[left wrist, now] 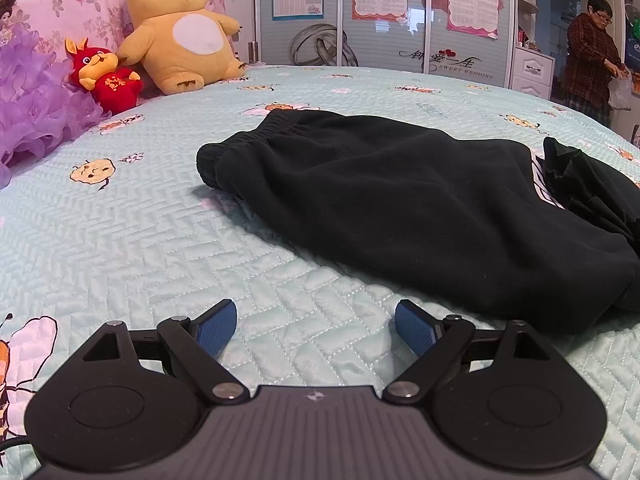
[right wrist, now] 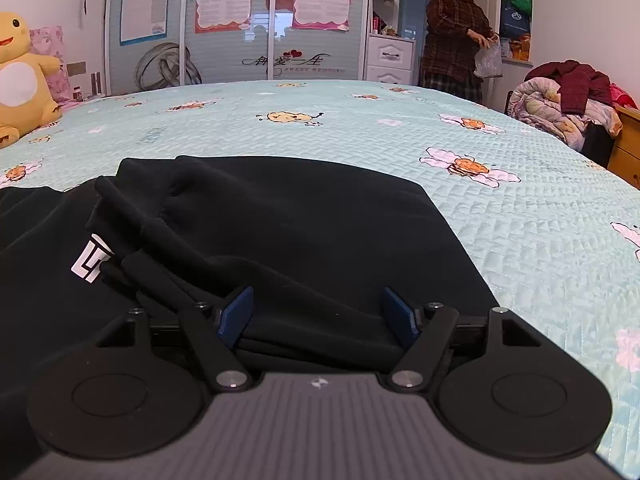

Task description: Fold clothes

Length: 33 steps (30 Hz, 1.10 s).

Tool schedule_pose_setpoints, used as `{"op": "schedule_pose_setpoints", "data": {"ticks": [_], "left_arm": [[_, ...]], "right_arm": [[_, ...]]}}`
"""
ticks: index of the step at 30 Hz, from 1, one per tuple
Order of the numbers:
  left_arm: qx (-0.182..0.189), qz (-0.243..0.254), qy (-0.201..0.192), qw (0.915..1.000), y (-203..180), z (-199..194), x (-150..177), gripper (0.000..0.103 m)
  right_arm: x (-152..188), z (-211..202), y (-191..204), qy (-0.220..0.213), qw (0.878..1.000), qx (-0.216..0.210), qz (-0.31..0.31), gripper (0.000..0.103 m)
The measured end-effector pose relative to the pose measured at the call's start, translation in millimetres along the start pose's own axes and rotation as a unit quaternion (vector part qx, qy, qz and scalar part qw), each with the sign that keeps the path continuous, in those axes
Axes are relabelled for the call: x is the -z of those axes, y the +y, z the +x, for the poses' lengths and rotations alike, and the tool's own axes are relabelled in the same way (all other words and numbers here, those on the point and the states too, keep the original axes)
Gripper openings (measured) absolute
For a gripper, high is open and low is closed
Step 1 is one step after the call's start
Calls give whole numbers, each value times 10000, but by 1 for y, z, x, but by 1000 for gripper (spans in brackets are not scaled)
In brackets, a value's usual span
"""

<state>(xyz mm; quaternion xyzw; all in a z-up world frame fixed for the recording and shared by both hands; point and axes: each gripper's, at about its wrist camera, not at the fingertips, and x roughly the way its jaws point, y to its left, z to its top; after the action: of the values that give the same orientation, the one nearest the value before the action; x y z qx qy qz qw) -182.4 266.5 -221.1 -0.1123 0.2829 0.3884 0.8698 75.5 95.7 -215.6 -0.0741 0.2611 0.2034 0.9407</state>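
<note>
Black sweatpants (left wrist: pixel 400 200) lie on the light-blue quilted bed (left wrist: pixel 140 240), elastic waistband toward the plush toys, a white printed mark (left wrist: pixel 546 184) near the fold at the right. My left gripper (left wrist: pixel 315 312) is open over bare quilt just short of the pants' near edge, nothing between its blue pads (left wrist: pixel 218 330). In the right wrist view the pants (right wrist: pixel 300 220) are folded over in bunched layers, white mark (right wrist: pixel 94 260) at the left. My right gripper (right wrist: pixel 318 296) stands open low over the fabric, which lies between its fingers without being pinched.
A yellow plush (left wrist: pixel 180 32), a red plush (left wrist: pixel 106 74) and purple ruffled fabric (left wrist: pixel 36 100) sit at the head of the bed. A person (right wrist: pixel 456 32) stands by the wardrobe (right wrist: pixel 240 20) holding a bag. Piled bedding (right wrist: pixel 568 100) sits beyond the bed's right edge.
</note>
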Motion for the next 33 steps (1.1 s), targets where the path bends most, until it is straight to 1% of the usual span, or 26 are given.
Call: {"op": "schedule_pose_setpoints", "data": {"ticks": [6,10,11,13,14,15,18,20,23,24,25,26,33], "left_arm": [[-25,48,1,10000,-2,1,1,91],[-32,59,-21,10000,-2,1,2,91],[-30,52,-35,10000,-2,1,2,91],[-35,52,-60,10000,-2,0,3,91],[-48,68,-64,9999,-3,0,3,91],[-61,84,-68,9999,-4,0,3,91],[-79,102,-74,9999,-5,0,4,91],[-88,106,-88,9999,-5,0,4,91],[-109,134,-133,9998,-6,0,5,91],[-116,146,-143,9997,-6,0,5,91],[-121,158,-155,9997,-7,0,6,91],[-122,168,-171,9996,-7,-1,6,91],[-132,255,-330,9990,-9,-4,8,91]], "right_arm": [[-1,3,-1,19,10000,-5,19,73],[-5,0,1,-16,9999,35,-110,73],[-7,-6,2,-149,9997,131,-132,72],[-9,-29,1,-613,9973,400,-76,73],[-8,-43,-1,-821,9957,418,6,73],[-4,-54,-3,-872,9955,358,52,73],[15,-78,-7,-825,9965,147,-25,73],[30,-82,-7,-717,9970,198,-203,73],[34,-65,-9,-132,9995,242,-157,74],[33,-57,-10,101,9996,250,-107,78],[32,-52,-12,209,9995,240,-34,80],[33,-51,-14,223,9995,218,58,82],[36,-49,-19,227,9994,92,241,83]]}}
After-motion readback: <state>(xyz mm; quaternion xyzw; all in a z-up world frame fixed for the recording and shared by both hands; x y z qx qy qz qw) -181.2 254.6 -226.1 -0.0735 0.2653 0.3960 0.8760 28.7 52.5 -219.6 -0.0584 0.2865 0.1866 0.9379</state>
